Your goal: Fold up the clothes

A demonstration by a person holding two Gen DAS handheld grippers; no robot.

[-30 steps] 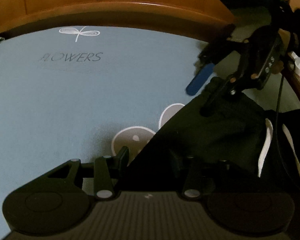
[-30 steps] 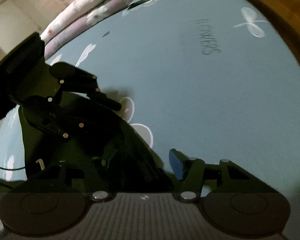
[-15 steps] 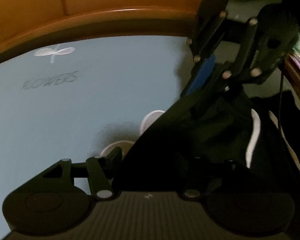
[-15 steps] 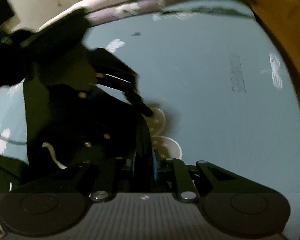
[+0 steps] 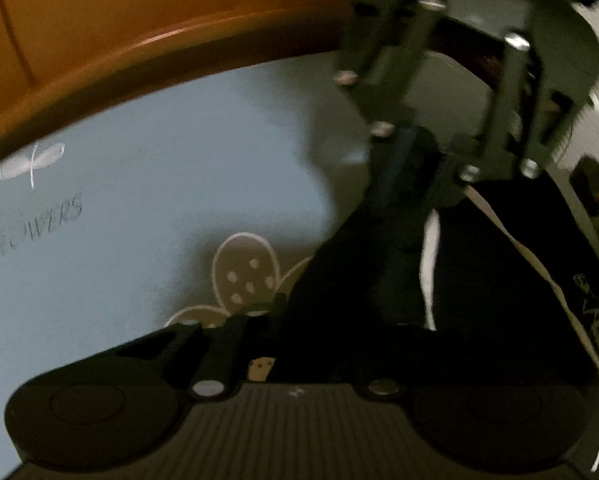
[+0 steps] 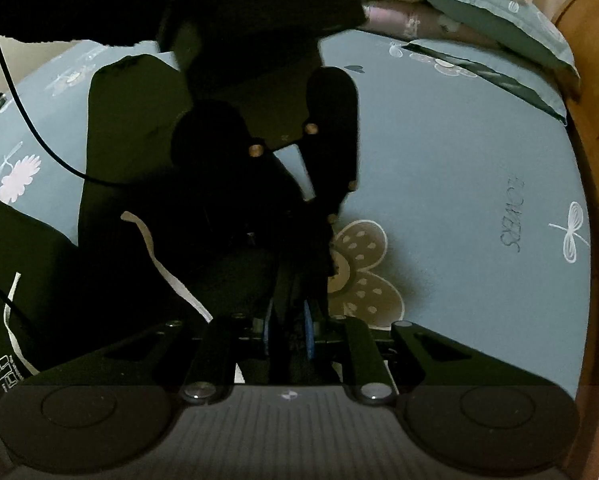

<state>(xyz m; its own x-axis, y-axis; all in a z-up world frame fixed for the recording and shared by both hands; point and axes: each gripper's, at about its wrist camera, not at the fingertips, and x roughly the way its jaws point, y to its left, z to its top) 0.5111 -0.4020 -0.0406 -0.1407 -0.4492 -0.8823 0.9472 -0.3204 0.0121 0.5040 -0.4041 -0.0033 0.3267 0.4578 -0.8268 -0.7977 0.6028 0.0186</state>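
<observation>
The black garment point(image 6: 147, 184) is lying on the blue bed sheet point(image 6: 459, 184), with one edge being lifted between the two tools. The right gripper point(image 6: 287, 328) is pinching a fold of the dark cloth between its blue pads. The left gripper point(image 5: 295, 320) is showing its jaws pressed together on the edge of the same cloth. The fabric is looking soft, light and limp, so it is likely sagging between the holds; gripping at the hem corners seems safest.
</observation>
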